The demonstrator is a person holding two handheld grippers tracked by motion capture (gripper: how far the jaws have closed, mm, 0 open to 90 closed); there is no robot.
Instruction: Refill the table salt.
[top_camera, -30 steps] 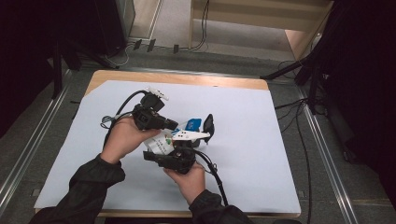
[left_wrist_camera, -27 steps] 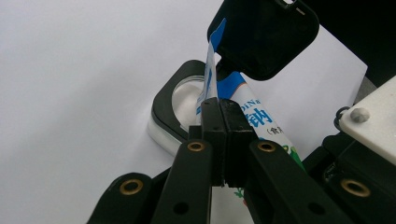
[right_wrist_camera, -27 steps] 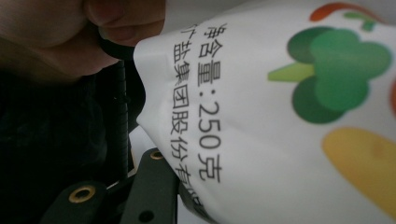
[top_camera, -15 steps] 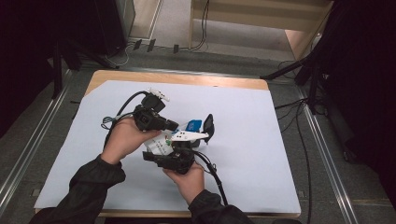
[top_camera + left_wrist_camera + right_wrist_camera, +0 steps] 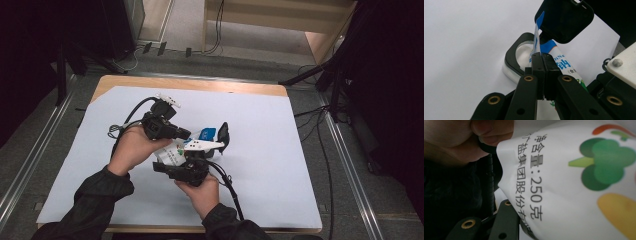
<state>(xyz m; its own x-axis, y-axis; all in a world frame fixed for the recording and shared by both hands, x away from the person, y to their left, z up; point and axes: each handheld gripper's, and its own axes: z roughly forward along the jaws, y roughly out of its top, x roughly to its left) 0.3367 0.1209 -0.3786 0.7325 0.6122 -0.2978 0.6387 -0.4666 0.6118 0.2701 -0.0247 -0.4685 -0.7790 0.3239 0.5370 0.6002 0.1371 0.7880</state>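
Tongs (image 5: 541,62) of both hands pinch the salt bag (image 5: 560,62).

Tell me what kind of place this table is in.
Probably a lab or recording workspace: a wooden table under a white sheet, loose black cables on the grey floor, and black stand legs beside it.

Place: a lab-like recording room, judged from its fittings.
Table (image 5: 120,82): a wooden top covered by a white sheet (image 5: 280,150), wood left bare along the far edge.
Floor (image 5: 55,135): grey carpet, crossed by metal rails (image 5: 350,165) beside the left and right edges.
Cables (image 5: 320,150): trailed past the right edge.
Stands (image 5: 335,75): dark, set beyond the far corners.
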